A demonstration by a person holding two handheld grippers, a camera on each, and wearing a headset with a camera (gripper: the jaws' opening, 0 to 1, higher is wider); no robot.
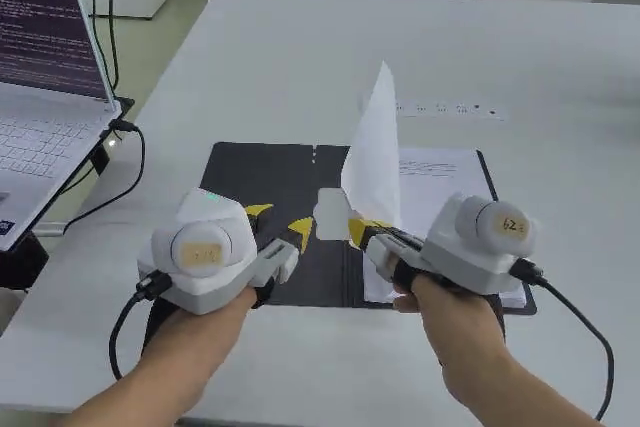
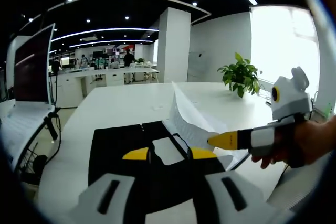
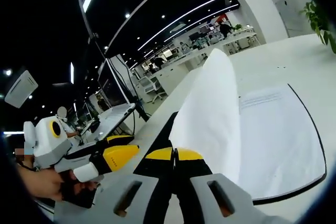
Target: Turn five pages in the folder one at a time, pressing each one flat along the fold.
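hands nearest the lens: left hand and right hand, each around its tool at the near edge of the desk.

folder: open flat near that edge, about midway along it. fold runs near edge to far edge. left half bare black cover; right half carries a flat stack of sheets.

page: one sheet up on edge, nearly vertical, just right of the fold, not yet laid over.

key relation: page's near lower corner sits at the right tongs; its landing place, the black left half, lies to their left across the fold. left tongs are the nearer pair to that half.

right tongs: jaws together, clamped on that corner; right gripper view shows the tips meeting, sheet rising from them.

left tongs: jaws apart, nothing between them, over the left cover just beside the fold; contact with the cover cannot be told.

judgement: mid-turn. next, carry the page leftward and down, then press along the fold, near to far.

outward: open laptop at the left edge of the desk; white power strip beyond the folder, toward the far edge.
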